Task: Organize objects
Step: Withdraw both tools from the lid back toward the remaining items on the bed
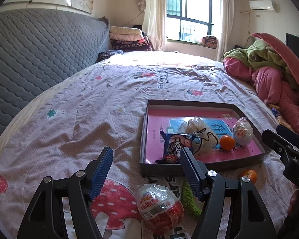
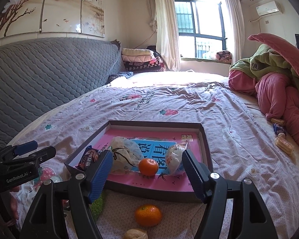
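Observation:
A shallow dark box tray (image 1: 201, 167) with a pink liner lies on the bed; it also shows in the right wrist view (image 2: 206, 137). In it are a blue snack packet (image 1: 175, 145), a crumpled white bag (image 1: 199, 127), an orange (image 1: 227, 142) and a wrapped egg toy (image 1: 242, 131). My left gripper (image 1: 146, 169) is open and empty above a second wrapped egg toy (image 1: 159, 207) and a green knitted piece (image 1: 189, 199). My right gripper (image 2: 147, 173) is open and empty above a loose orange (image 2: 148, 215) and a tan ball (image 2: 135, 234) in front of the tray.
A grey quilted headboard (image 1: 29, 55) runs along the left. A heap of pink and green bedding (image 2: 273, 83) lies at the right, with small snack packets (image 2: 283, 143) beside it. Folded blankets (image 1: 127, 39) are stacked by the window.

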A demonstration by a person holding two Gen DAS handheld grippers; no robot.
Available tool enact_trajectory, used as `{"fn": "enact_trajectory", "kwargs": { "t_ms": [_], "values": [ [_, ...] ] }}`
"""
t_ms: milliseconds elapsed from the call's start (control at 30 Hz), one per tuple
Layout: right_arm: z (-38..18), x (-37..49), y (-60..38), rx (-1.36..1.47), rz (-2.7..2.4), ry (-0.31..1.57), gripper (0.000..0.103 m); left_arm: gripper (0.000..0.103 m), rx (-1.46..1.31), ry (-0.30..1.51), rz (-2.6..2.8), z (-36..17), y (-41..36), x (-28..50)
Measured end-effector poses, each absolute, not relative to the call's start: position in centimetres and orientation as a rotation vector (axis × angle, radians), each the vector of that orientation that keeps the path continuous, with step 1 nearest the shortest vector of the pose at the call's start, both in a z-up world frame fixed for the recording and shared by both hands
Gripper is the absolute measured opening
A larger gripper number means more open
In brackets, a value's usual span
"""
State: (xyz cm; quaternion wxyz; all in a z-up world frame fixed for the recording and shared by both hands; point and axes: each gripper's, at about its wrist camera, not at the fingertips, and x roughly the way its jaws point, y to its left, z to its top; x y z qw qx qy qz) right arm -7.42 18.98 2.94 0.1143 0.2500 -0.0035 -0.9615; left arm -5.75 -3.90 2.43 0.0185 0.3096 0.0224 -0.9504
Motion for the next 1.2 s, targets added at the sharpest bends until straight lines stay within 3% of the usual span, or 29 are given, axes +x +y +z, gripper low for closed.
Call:
{"fn": "enact_trajectory", "kwargs": {
  "t_ms": [1200],
  "values": [
    [1.6,-5.6,18.9,0.793,-2.775,0.022,0.072,0.071,1.079,0.055,-2.952,0.9,-3.5,-4.5]
  ]
}}
